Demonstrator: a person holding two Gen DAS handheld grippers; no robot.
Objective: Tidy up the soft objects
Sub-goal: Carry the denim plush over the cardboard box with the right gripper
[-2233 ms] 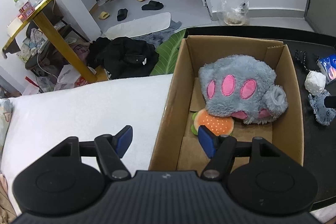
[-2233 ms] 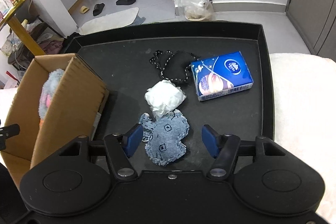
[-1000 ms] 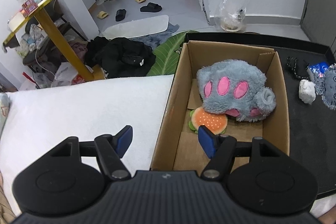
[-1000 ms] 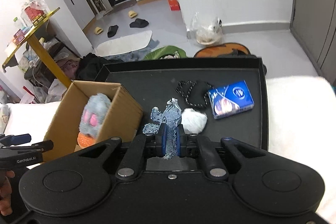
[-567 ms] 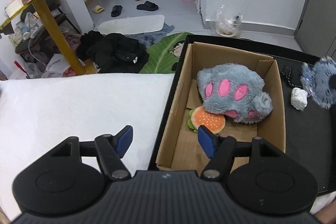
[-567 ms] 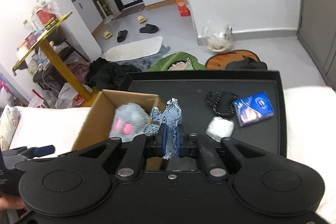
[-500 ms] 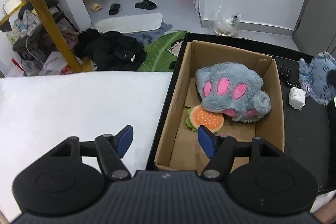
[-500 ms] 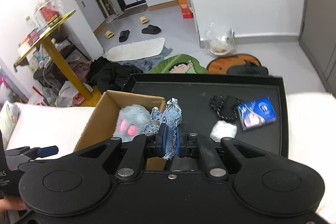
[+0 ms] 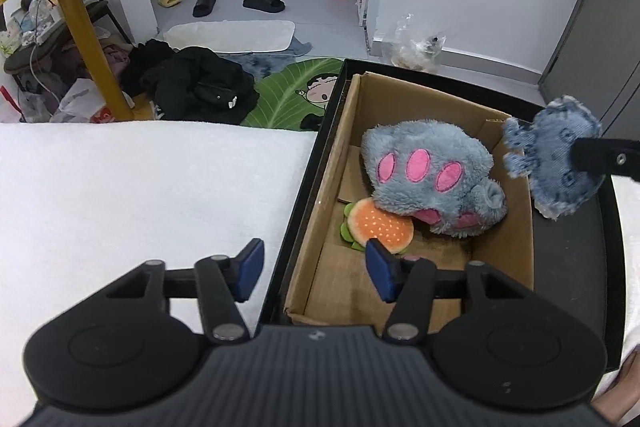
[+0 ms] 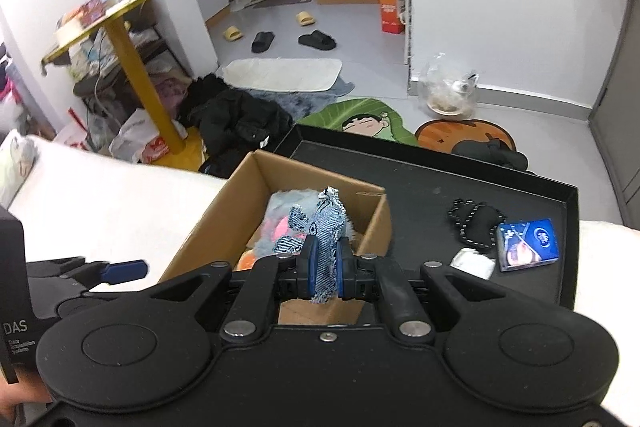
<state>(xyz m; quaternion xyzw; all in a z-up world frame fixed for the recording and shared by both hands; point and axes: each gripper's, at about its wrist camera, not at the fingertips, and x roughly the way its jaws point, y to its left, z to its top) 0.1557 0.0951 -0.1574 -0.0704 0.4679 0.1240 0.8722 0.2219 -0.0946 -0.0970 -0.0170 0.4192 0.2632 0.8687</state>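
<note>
1. Black tray (image 10: 440, 187) laid across the white bedding (image 9: 140, 187), serving as the work surface. Still loose on it at the right: a blue packet (image 10: 528, 243), a black drawstring pouch (image 10: 476, 223) and a white wad (image 10: 472, 263), presumably waiting their turn.
2. Cardboard box (image 9: 320, 187) parked in the tray's left part, top open, ready to take the soft things.
3. Already inside: grey paw plush (image 9: 432, 171) against the far end, resting partly over the burger toy (image 9: 378, 225), so free floor remains only at the near end.
4. Denim toy (image 10: 326, 227) clamped by one edge and hanging in the air above the box's right wall, most likely on its way in; best dropped toward the bare near end.
5. Right gripper (image 10: 323, 269) pressed together on that denim toy, pads flat against the cloth, a firm pinch suited to limp fabric.
6. Left gripper (image 9: 312, 269) spread, jaws just narrowed yet pinching nothing, straddling the box's near left wall, perhaps to steady the box during the drop.
</note>
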